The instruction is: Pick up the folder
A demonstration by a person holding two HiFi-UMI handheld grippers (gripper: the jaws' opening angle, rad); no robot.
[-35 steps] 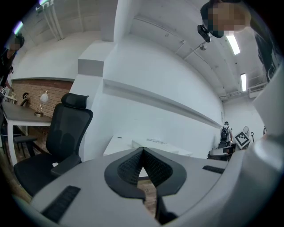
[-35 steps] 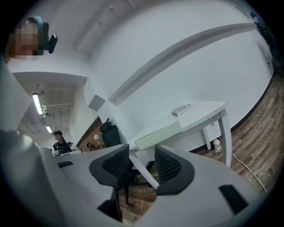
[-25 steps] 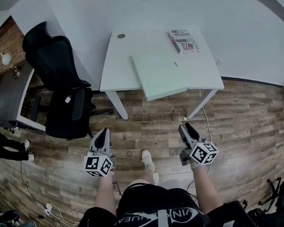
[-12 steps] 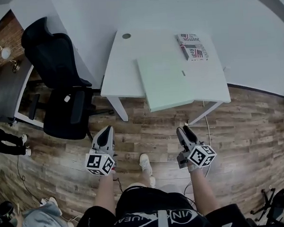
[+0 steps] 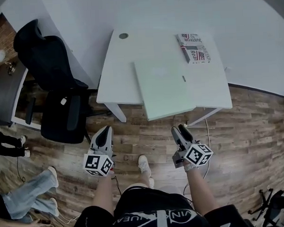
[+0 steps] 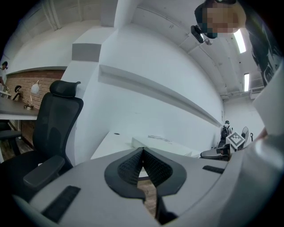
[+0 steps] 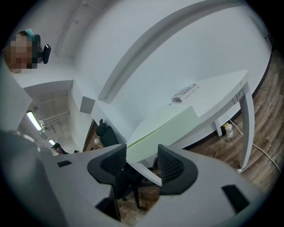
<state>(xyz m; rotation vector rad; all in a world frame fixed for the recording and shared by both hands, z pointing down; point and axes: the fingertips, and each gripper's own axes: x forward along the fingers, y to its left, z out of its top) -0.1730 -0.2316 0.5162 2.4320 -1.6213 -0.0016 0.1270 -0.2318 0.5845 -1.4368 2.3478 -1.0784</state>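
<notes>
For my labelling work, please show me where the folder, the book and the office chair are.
folder (image 5: 163,88), head view, middle of its pale green cover.
book (image 5: 194,47), head view, middle of its printed cover.
office chair (image 5: 42,59), head view, its black backrest.

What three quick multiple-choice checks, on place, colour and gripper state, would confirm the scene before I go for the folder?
1. Where on the white desk does the folder lie?
A far left corner. B middle to front, jutting past the front edge. C far right corner.
2. What colour is the folder?
A pale green. B red. C black.
3. How do the right gripper's jaws stand?
A shut on the folder. B shut, empty. C apart, empty.

Answers:
1 B: the head view shows it overhanging the desk's front edge.
2 A: it reads pale green against the white top.
3 C: the right gripper view shows a gap with nothing in it. The jaws have just been opening.
</notes>
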